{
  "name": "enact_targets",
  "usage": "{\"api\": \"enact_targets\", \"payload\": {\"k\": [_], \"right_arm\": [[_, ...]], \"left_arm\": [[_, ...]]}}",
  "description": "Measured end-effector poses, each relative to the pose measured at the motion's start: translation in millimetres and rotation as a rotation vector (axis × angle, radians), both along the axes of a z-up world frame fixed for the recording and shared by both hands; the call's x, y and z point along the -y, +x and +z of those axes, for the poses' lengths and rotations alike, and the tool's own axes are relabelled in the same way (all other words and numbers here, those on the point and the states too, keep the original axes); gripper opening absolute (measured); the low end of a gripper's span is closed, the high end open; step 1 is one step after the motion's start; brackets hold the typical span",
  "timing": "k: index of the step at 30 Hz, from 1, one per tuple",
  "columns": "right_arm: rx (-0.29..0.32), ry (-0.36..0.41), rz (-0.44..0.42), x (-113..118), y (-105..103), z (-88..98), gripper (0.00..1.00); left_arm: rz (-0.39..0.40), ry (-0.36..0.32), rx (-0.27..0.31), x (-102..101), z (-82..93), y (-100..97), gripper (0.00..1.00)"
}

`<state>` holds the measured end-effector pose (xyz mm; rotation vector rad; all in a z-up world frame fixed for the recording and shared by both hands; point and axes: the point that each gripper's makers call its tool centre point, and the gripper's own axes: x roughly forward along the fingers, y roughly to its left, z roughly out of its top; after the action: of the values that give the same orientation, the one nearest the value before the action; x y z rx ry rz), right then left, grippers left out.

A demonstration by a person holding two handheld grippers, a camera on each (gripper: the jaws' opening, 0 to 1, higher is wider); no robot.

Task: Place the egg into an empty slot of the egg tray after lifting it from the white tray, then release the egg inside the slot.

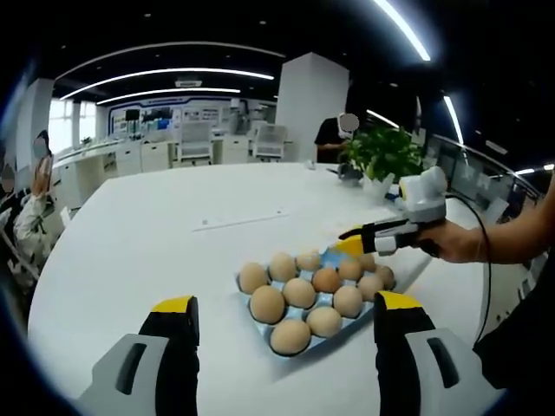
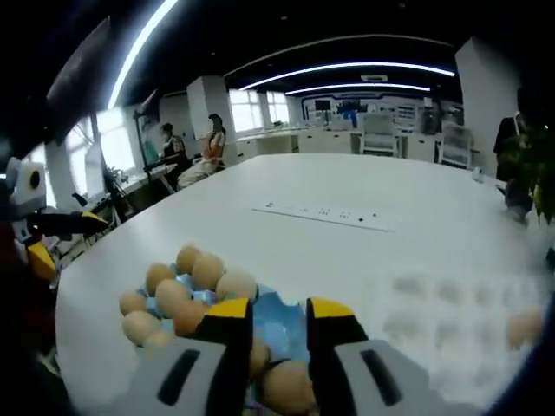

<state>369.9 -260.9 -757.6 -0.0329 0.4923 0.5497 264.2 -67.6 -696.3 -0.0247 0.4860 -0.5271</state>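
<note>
Overhead, the right gripper (image 2: 279,314), fingers narrow and empty, hovers above the egg tray (image 2: 277,316); left gripper (image 1: 286,312) gapes wide.

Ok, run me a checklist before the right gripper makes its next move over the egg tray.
1. Right gripper above the egg tray: ok, its jaws hang over the blue tray.
2. Egg between its jaws: cannot tell; the gap is narrow and blue shows through it.
3. Free slot beneath: ok, bare blue lies just ahead of the jaws, with eggs to the side.
4. Left gripper out of the way: ok, open, empty, on the near side of the tray.
5. White tray stock: ok, one blurred egg at its edge.
</note>
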Motion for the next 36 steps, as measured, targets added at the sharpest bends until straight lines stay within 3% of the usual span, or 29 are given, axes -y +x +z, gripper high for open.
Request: {"api": "enact_targets", "payload": {"k": [4,9,12,14,16,24,29,36], "right_arm": [[0.018,-0.018,-0.121,47.7,4.2,0.4,0.24],[0.11,-0.104,-0.368,138.2,12.4,15.9,0.24],[0.144,-0.12,-0.46,175.9,13.9,23.1,0.24],[0.13,-0.107,-0.496,191.0,15.1,21.4,0.24],[0.134,-0.172,-0.534,211.8,16.1,18.3,0.24],[0.105,-0.171,-0.601,241.6,24.9,1.4,0.24],[0.055,-0.19,-0.575,241.2,29.6,-14.6,0.24],[0.051,-0.181,-0.573,240.9,31.8,-18.8,0.26]], "left_arm": [[-0.006,0.004,0.001,1.5,0.0,-0.2,0.82],[-0.007,0.004,-0.005,2.1,-1.2,-0.1,0.82],[-0.009,0.008,-0.007,3.6,-1.5,0.5,0.82],[-0.013,0.008,-0.008,5.2,-1.4,0.4,0.82],[-0.016,0.011,-0.008,6.4,-1.2,0.6,0.82],[-0.012,0.019,-0.008,4.7,0.4,0.5,0.82],[-0.006,0.022,-0.011,2.7,0.0,0.7,0.82],[-0.008,0.021,-0.011,3.7,-0.2,0.7,0.82]]}}
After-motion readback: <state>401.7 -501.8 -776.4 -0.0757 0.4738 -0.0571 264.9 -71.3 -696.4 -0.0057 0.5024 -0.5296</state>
